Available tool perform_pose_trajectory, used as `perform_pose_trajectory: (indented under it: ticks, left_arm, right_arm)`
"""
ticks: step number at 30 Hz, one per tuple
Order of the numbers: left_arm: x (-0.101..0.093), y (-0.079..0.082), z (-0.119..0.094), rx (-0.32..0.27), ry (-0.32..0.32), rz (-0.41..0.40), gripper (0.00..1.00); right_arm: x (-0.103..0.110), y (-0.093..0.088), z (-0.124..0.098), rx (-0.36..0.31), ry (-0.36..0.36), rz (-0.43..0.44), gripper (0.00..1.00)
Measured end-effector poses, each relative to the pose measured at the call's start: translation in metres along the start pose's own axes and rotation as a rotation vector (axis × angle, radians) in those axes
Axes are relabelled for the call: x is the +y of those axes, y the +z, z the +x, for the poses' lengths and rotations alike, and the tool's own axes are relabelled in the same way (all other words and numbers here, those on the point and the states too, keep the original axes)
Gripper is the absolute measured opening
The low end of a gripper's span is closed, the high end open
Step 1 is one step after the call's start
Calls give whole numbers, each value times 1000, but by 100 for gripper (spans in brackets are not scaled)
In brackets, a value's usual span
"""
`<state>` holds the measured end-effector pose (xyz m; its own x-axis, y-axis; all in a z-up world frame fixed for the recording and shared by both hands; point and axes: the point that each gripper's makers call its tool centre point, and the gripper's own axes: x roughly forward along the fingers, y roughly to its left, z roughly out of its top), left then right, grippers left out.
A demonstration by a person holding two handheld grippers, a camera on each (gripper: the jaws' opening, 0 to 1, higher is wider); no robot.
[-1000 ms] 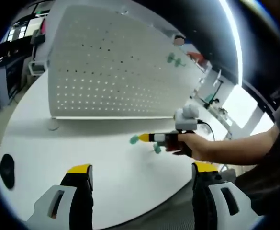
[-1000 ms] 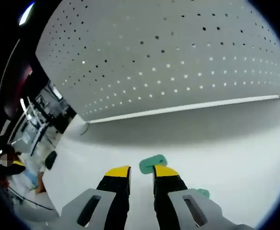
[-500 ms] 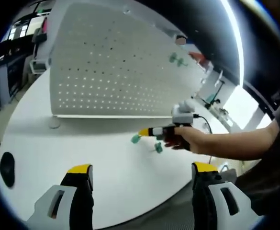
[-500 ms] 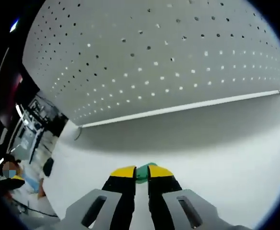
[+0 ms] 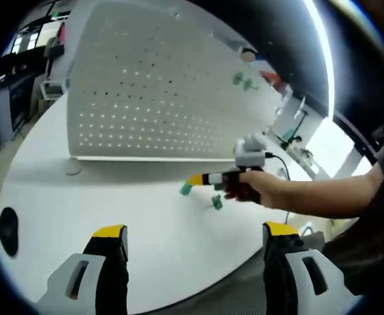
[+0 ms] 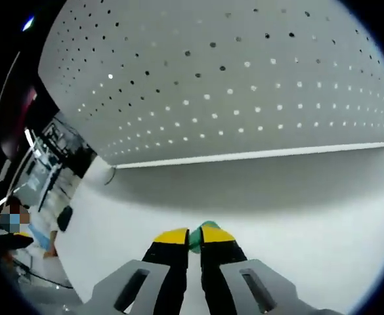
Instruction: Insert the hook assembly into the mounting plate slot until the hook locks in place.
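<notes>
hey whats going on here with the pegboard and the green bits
A person holds two grippers over a white table. The right gripper has its jaws shut on a green hook, facing the white pegboard. Another green hook lies on the table, two more hang on the board. The left gripper is open, holding nothing.

My left gripper (image 5: 190, 231) hangs with jaws spread wide. My right gripper (image 6: 195, 236), gripped in my hand (image 5: 254, 191), has jaws pinched nearly together.

Matt perforated white pegboard (image 6: 231, 85)
</notes>
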<state>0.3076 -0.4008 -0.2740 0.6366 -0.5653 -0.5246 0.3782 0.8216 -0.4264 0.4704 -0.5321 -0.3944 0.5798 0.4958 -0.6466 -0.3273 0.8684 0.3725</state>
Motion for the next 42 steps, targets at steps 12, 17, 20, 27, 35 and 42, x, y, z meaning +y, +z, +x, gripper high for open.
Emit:
perform_pose_trajectory:
  ticks: [12,17,20,27,35,42]
  left_arm:
    - [-1,1,0,-4,0,1,85]
    - [-2,1,-1,-7,-1,3,85]
    - [-3,2,-2,-10,-1,7,85]
    - [-5,5,-3,-17,-3,19,85]
    - [-4,10,-4,-27,-1,27,85]
    - [-2,17,-3,-42,3,37,84]
  right_arm:
    - [5,0,-4,-12,14,-67,0]
    - [4,4,-7,-23,8,-101,0]
    - [4,8,-10,-34,6,-107,0]
    - [9,25,-23,-85,4,-161,0]
    - [30,62,-55,-189,54,-187,0]
    - [66,91,-95,-271,168,-137,0]
